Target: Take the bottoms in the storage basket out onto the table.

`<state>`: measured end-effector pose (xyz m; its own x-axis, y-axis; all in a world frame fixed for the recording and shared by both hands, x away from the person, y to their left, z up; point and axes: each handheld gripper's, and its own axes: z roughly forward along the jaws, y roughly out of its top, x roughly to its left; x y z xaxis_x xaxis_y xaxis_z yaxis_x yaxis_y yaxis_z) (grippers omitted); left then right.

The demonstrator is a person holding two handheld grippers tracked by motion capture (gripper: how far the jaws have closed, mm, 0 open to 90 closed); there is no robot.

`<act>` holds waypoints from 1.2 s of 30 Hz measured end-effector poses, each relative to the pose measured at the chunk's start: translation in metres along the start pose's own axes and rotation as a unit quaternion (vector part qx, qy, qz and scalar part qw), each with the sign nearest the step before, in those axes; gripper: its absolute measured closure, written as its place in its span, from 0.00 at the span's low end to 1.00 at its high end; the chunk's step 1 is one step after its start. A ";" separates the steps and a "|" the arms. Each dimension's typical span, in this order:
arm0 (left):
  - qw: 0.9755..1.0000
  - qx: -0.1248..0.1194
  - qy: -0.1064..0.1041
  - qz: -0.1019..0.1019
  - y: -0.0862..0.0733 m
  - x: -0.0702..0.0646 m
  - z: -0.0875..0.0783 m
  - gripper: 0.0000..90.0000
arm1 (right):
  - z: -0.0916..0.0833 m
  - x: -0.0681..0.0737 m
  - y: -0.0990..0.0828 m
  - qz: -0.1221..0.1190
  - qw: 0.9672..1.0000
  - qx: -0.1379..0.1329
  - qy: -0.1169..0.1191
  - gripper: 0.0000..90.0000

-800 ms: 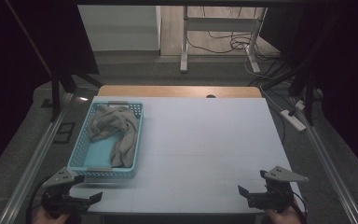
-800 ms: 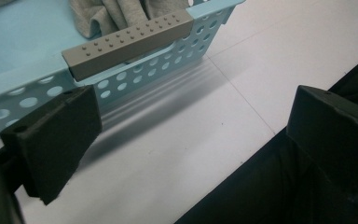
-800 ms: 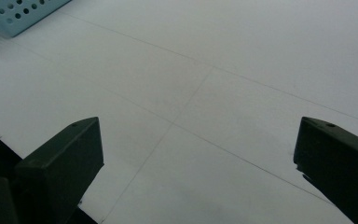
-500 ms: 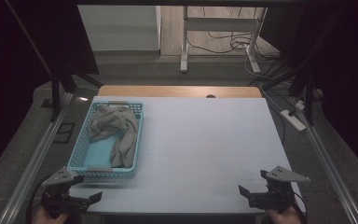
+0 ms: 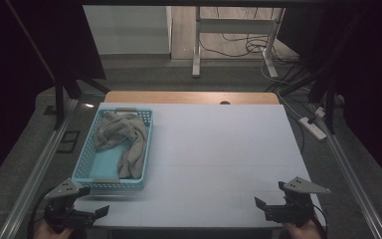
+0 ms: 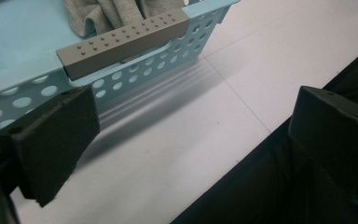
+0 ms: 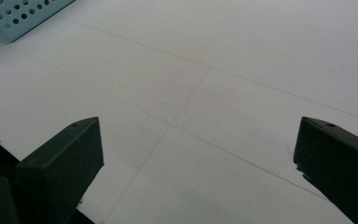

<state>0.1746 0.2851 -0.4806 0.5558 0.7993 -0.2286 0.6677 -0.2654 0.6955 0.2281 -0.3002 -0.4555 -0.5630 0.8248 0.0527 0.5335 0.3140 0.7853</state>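
Half of towel [image 6: 116, 11] cut off above basket [image 6: 121, 70].

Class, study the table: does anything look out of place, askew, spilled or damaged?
Nothing stands out. The grey cloth lies crumpled but wholly inside the blue basket, which sits flat on the white table. Nothing has spilled. The left gripper and right gripper are open at the near edge.

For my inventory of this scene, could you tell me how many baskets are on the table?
1: a light blue basket on the left side of the white table, holding a grey cloth. Nothing suggests another hidden.
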 end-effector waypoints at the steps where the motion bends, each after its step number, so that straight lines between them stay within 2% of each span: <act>1: 1.000 0.001 -0.001 0.001 0.000 0.000 0.000 0.01 | 0.000 0.000 0.000 -0.001 1.000 0.000 0.000 0.02; 6: 1.000 -0.008 -0.003 0.012 0.001 -0.003 -0.001 0.00 | 0.001 0.001 0.000 -0.001 1.000 0.004 -0.001 0.02; 10: 0.999 -0.021 0.009 0.027 0.002 -0.005 -0.004 0.00 | 0.001 0.001 0.001 -0.001 1.000 0.006 -0.001 0.02; 14: 0.999 -0.032 -0.006 0.022 0.003 -0.004 -0.004 0.00 | 0.002 0.001 0.001 -0.004 1.000 0.008 -0.001 0.02; 17: 0.999 -0.033 -0.006 0.021 0.003 -0.002 -0.003 0.00 | 0.002 0.001 0.001 -0.005 1.000 0.008 -0.002 0.02; 21: 0.999 -0.037 -0.016 0.020 0.003 -0.001 -0.003 0.00 | 0.002 0.001 0.001 -0.004 1.000 0.009 -0.001 0.02; 29: 0.999 -0.037 -0.016 0.025 0.005 -0.002 -0.002 0.00 | 0.002 0.001 0.001 -0.003 1.000 0.010 0.000 0.02; 36: 0.997 -0.050 -0.035 0.038 0.013 -0.005 0.000 0.00 | 0.003 0.001 0.001 -0.002 1.000 0.014 0.001 0.02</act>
<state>0.1804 0.2777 -0.4700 0.6385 0.7380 -0.2183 0.5719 -0.2652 0.7763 0.2301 -0.2980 -0.4565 -0.5663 0.8226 0.0508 0.5483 0.3300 0.7684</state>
